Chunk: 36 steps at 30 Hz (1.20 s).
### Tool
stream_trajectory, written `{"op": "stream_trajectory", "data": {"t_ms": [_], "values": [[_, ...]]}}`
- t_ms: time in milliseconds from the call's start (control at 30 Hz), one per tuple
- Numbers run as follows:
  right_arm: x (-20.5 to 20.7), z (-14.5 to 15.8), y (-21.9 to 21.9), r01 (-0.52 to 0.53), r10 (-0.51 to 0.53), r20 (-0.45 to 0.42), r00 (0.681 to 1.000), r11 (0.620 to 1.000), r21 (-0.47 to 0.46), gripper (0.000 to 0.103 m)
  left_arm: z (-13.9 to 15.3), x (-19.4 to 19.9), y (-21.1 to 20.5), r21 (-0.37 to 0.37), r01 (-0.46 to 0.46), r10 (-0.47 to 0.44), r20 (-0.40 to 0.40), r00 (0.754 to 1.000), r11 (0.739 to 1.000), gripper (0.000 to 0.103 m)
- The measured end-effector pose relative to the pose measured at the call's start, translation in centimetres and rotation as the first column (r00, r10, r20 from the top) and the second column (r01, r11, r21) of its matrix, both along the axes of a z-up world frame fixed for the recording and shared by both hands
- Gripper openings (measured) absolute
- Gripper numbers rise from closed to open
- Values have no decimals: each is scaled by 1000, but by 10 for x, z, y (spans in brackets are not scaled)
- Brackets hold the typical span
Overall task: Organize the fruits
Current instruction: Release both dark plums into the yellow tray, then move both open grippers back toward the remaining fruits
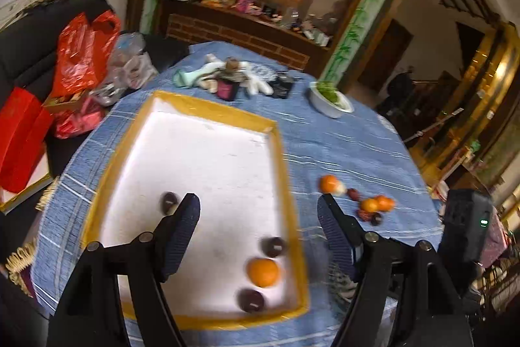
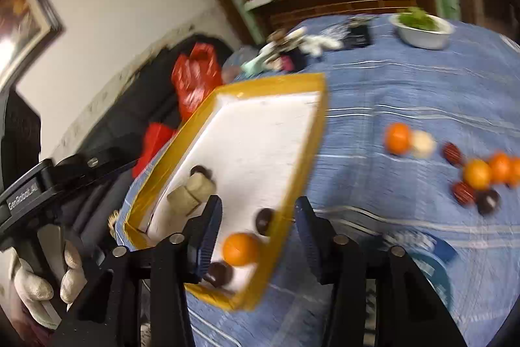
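Ribbed dark fingers [image 1: 182, 230] spread empty above round orange [image 1: 263, 272], yellow-rimmed white tray [image 1: 208, 108].

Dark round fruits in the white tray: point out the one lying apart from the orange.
The dark round fruit beside the left finger, alone mid-tray; the other two flank the orange.

you see the tray [image 1: 182, 106] on the table [image 1: 341, 145], with an orange [image 1: 263, 272] and three small round fruits [image 1: 273, 246] inside it, more fruit [image 1: 373, 205] lying on the cloth to its right, and a bowl [image 1: 328, 101] behind.
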State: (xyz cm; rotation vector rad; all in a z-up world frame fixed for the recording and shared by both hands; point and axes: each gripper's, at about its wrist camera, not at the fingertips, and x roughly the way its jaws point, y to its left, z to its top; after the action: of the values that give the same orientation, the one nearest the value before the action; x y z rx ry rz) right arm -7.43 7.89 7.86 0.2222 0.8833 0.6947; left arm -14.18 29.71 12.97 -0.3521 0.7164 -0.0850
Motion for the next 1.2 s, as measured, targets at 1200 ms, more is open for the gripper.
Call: {"op": "stream_trajectory", "data": {"t_ms": [1200], "values": [[-92,-21,-247,563,-561,-60,826,817,125,60,-48,-34,-260,-17,462,-461,-104,881,887,77]]}}
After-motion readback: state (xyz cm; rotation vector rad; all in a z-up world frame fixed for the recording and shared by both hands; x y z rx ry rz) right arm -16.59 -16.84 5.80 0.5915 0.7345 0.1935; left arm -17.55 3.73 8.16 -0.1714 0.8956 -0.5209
